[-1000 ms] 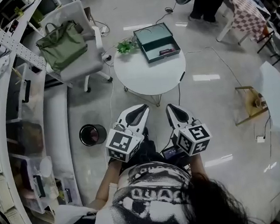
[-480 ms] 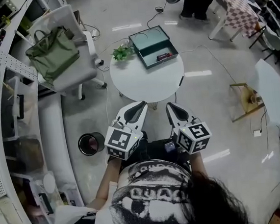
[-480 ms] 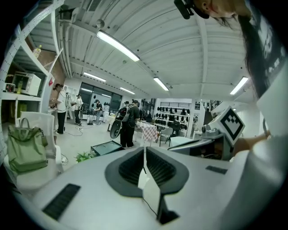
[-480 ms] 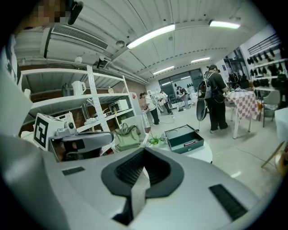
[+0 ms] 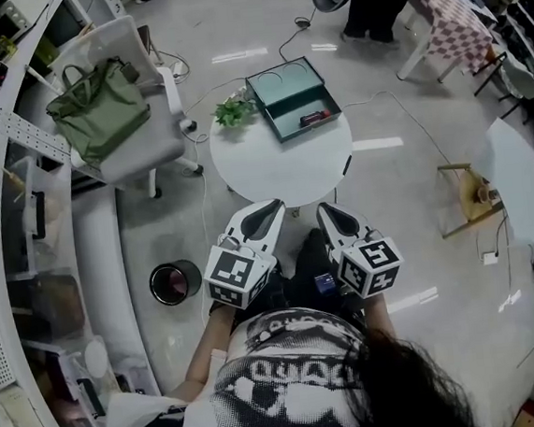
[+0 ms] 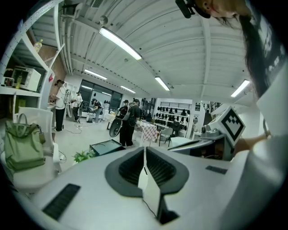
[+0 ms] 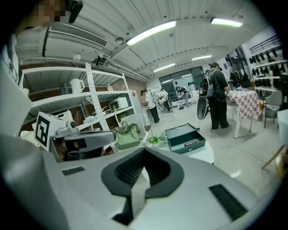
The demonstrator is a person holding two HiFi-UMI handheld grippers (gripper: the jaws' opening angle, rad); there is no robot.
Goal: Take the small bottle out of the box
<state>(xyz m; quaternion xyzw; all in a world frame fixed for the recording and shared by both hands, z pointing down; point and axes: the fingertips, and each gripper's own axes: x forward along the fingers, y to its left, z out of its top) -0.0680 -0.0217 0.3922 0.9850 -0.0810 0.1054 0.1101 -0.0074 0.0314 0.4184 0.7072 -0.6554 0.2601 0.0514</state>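
Person is standing back from the round white worktop (image 5: 281, 164) and holding both tools low in front of the body, side by side, noses aimed at it. The left tool (image 5: 270, 207) is showing its jaws pressed together with nothing between them. The right tool (image 5: 327, 211) is doing the same, jaws together and empty. I'm reading this as the approach: nothing is within reach yet, so carrying them closed is making sense, and they'll need to open before going in.

The dark green open box (image 5: 284, 82) is sitting toward the far side of the worktop, with its lid lying back on the far side, so the inside is facing up for a reach from above. The small dark-red bottle (image 5: 312, 117) is lying on its side inside the box, toward the right, well apart from both tools. A small green plant (image 5: 234, 113) is sitting just beside the box's left corner and could be getting in the way of a left-side reach.

The bottle is reading only as a thin reddish strip, so cap and shape aren't showing. The left gripper view is catching the box edge-on, with the bottle hidden. The marker cubes are covering the person's hands. An olive green bag (image 5: 97, 111) is resting on a white office chair (image 5: 161, 138) at far left, unrelated.
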